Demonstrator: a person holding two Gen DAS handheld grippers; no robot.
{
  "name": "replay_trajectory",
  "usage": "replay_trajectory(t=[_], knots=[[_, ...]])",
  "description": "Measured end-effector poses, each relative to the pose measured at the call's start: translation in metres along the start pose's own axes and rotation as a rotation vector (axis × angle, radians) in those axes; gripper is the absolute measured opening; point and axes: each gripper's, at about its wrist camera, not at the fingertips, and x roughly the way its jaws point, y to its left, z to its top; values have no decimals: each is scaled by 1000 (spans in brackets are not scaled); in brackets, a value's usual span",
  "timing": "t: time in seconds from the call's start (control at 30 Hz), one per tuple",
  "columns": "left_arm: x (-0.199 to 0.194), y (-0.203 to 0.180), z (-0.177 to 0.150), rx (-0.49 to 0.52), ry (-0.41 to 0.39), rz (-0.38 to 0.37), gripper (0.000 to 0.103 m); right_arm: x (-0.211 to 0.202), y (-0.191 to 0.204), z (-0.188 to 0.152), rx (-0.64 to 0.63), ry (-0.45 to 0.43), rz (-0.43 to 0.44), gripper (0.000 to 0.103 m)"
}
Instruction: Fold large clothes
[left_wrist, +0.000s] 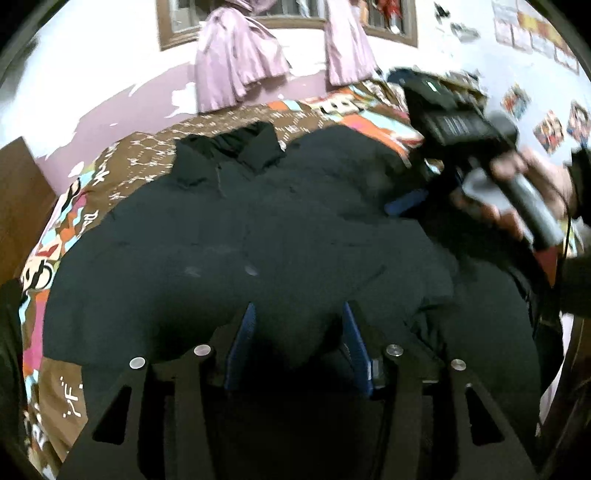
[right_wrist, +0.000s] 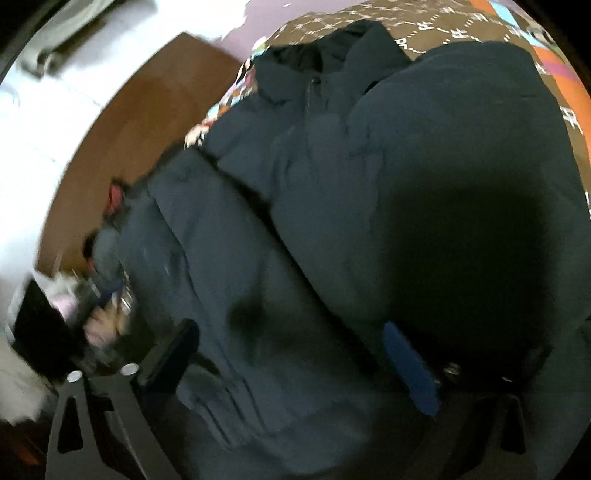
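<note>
— Black and puffy, this is the jacket (left_wrist: 229, 229), yes? Where does it lie?

— It lies spread on the bed, on a brown blanket (left_wrist: 140, 155) with white signs and colourful patches. The collar (left_wrist: 236, 142) is at the far side, near the wall. The fabric looks soft and thick, with rounded quilted parts and a dull surface.

— How does the left gripper (left_wrist: 297, 325) stand?

— It points forward and down over the near part of the jacket. Its two fingers (left_wrist: 242, 343) have blue pads and they stand apart. A bulge of black fabric sits between them, but I cannot tell if the pads press it.

— And the right gripper (right_wrist: 291, 354)?

— In the left wrist view it comes from the right, tilted, with a hand (left_wrist: 517, 192) around its grey handle. The picture is blurred there. In its own view the fingers are wide apart, one dark finger (right_wrist: 173, 354) on the left and one with a blue pad on the right, and a thick fold of the jacket lies between them. They are not closed on it.

— What else is in the room?

— Lilac curtains (left_wrist: 236, 66) hang at a window with a brown frame (left_wrist: 164, 29) on the far wall. The wall paint is peeling. Small coloured pictures (left_wrist: 550, 129) are on the right wall. A brown wooden board (right_wrist: 122, 140) stands at the left of the bed.
</note>
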Motion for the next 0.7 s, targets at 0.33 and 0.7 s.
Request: replay_trajectory(t=[0.33, 0.7], knots=[[-52, 65, 8, -346, -193, 40, 85, 8, 11, -23, -70, 70, -35, 18], [-98, 148, -5, -683, -288, 200, 88, -79, 29, 8, -134, -235, -346, 10]])
